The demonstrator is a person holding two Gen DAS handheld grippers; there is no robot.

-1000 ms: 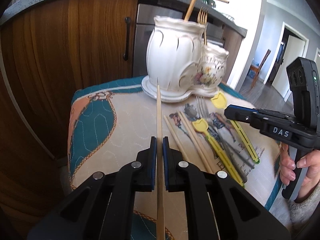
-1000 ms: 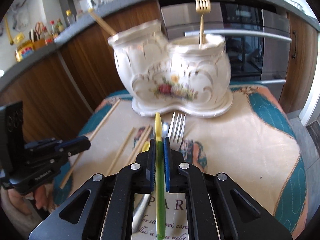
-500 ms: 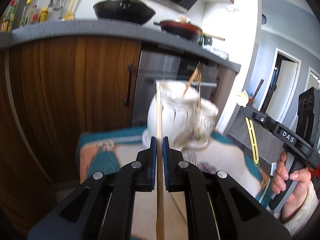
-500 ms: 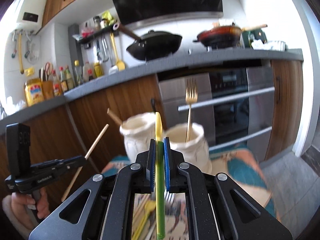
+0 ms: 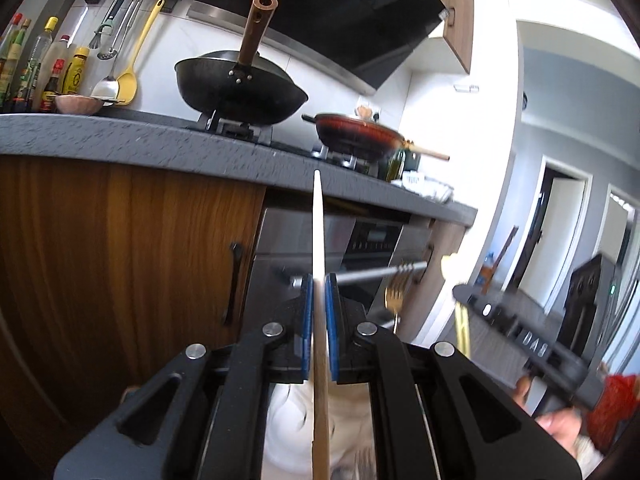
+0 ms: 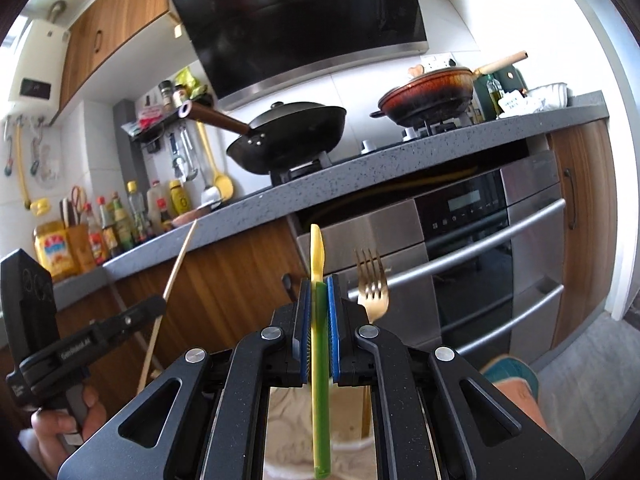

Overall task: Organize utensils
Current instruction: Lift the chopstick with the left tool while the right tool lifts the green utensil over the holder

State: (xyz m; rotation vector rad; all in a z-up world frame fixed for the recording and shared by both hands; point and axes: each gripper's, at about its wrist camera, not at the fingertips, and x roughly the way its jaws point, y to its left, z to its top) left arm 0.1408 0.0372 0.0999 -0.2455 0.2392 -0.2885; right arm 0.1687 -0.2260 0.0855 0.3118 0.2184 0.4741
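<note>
Since lifted, both grippers higher: chopstick, yellow utensil.

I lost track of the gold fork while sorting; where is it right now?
In the right wrist view the gold fork stands tines up just right of the right gripper, which clamps the yellow-green utensil, rising from the white holder below.

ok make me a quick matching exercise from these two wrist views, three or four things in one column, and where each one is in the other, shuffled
Things:
1. thin wooden chopstick
2. yellow-green plastic utensil
3. gold metal fork
4. black round-bottomed wok

Places:
A. on the stove burner
B. clamped in the right gripper
C. standing in the white ceramic holder
D. clamped in the left gripper

Pairs: 1-D, 2-B, 3-C, 4-A
</note>
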